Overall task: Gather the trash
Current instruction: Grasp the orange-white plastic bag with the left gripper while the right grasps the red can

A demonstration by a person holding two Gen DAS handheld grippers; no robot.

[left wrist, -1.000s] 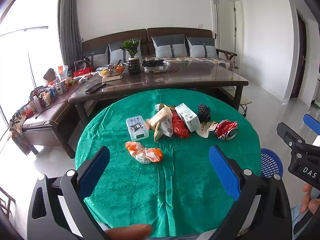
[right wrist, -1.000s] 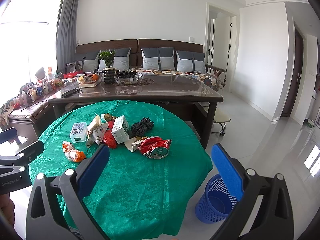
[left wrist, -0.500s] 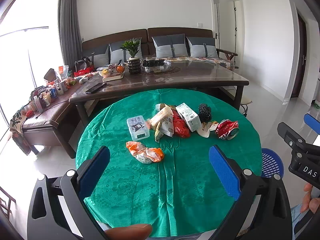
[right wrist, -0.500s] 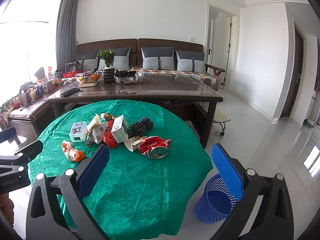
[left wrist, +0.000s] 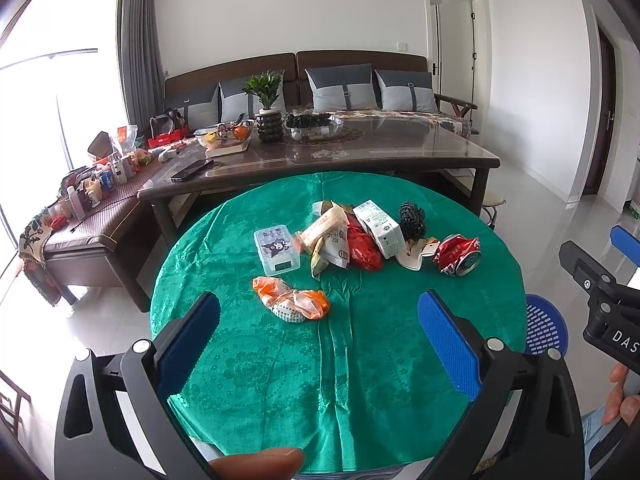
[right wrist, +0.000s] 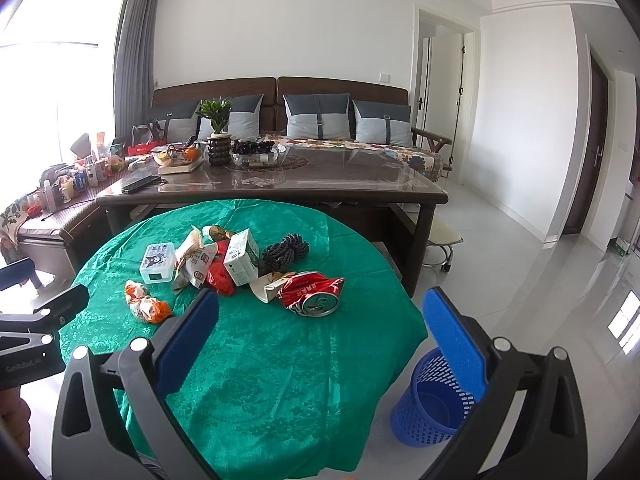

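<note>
Both grippers hover above the near edge of a round table covered by a green cloth (left wrist: 280,380), and neither touches anything.

Left gripper (left wrist: 320,344): jaws spread wide, blue pads facing each other across empty space, nothing held. Right gripper (right wrist: 320,340): the same state — wide apart and empty.

The trash lies in a loose cluster across the middle of the cloth:
- an orange-and-white crumpled wrapper (left wrist: 292,299), nearest the left gripper and set apart from the rest;
- a clear plastic box (left wrist: 277,249) with a cartoon label, lying flat;
- a tan paper wrapper (left wrist: 328,240), touching a red plastic bag (left wrist: 362,250);
- a white carton (left wrist: 378,228) on its side, resting against the red bag;
- a black mesh bundle (left wrist: 412,218) just behind the carton;
- a crushed red can (right wrist: 314,294), open end toward the cameras, at the right of the cluster.

A blue perforated bin (right wrist: 430,400) stands on the floor just beside the table, to its right — partly hidden behind the right gripper's finger. Behind the round table stands a long dark table (right wrist: 340,184).
</note>
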